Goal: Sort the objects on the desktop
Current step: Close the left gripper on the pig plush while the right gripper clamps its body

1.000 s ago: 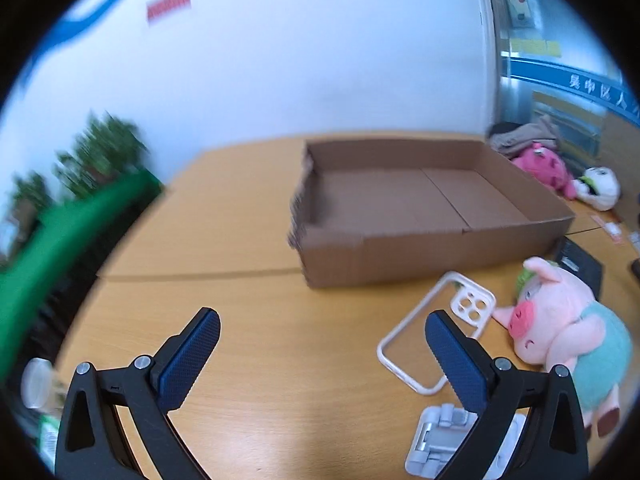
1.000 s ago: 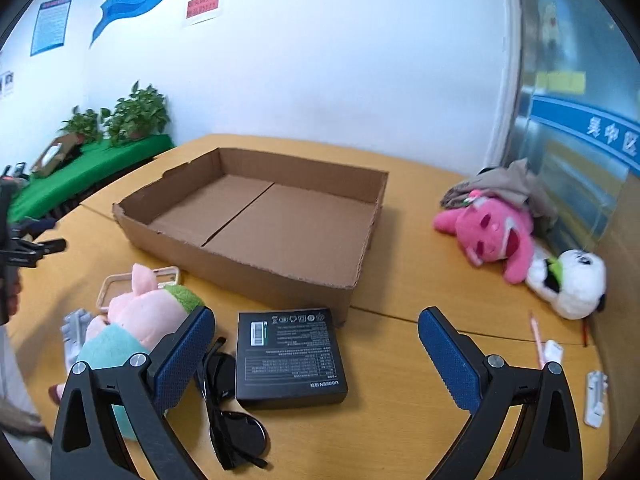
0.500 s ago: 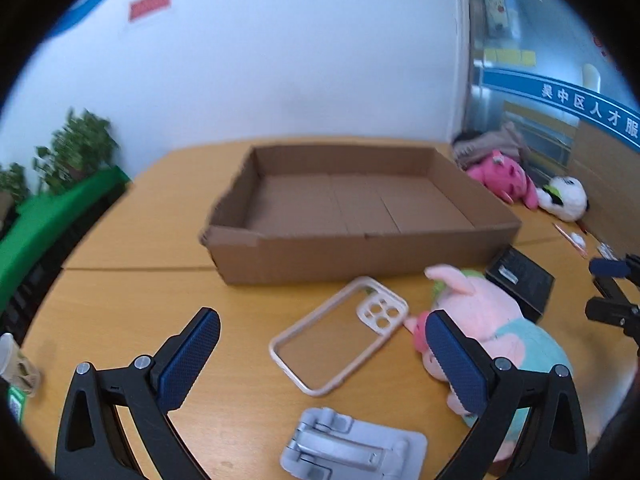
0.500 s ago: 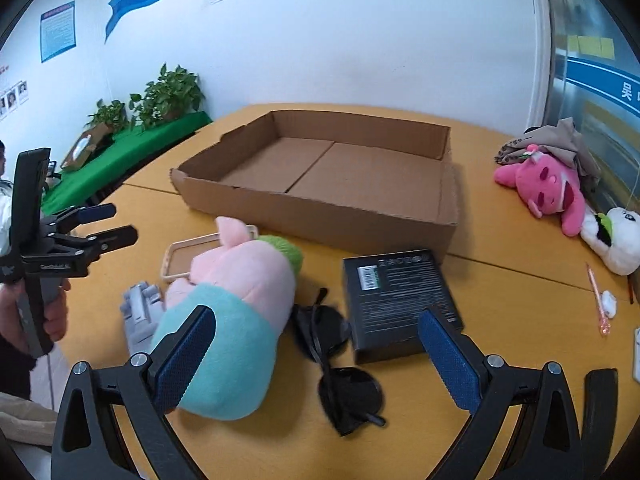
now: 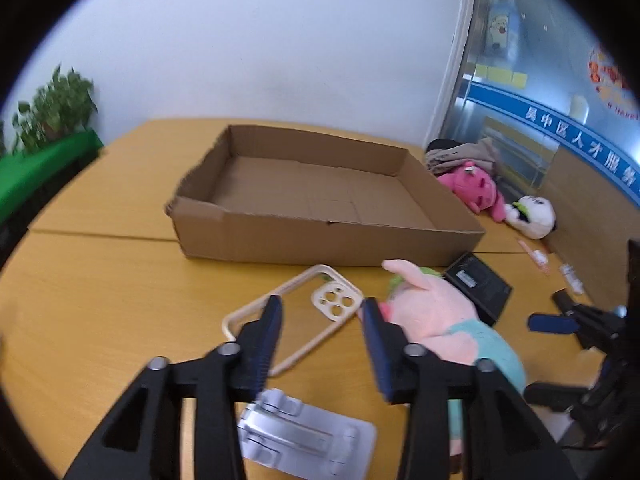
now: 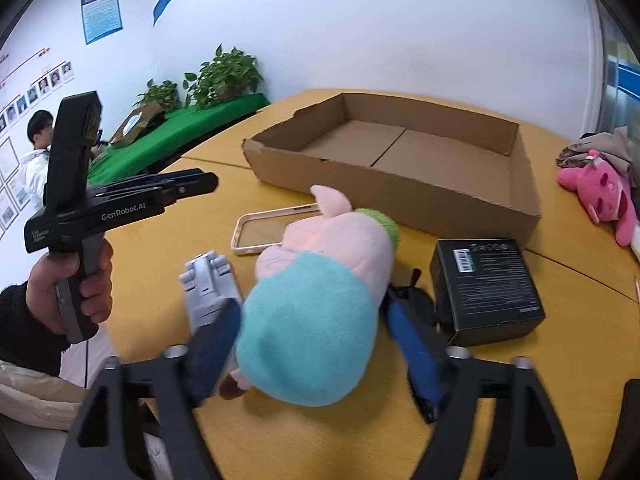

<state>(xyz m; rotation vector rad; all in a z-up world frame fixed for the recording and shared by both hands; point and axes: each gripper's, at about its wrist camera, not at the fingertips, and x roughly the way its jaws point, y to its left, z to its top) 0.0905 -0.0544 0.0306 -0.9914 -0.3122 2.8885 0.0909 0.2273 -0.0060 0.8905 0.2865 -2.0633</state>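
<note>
the right gripper (image 6: 316, 344) has its blue pads on either side of the pig toy's (image 6: 320, 300) teal body, closing around it, though firm contact on both sides cannot be told. the toy lies on the yellow table (image 6: 560, 264), just in front of the cardboard box (image 6: 400, 184), with a phone case (image 6: 264, 230) and a grey stand (image 6: 208, 284) on one side and a black box (image 6: 486, 284) on the other; sunglasses (image 6: 416, 300) peek out beside it. the left gripper (image 5: 322, 334) hangs above the phone case (image 5: 296, 314), its pads partly apart and holding nothing.
</note>
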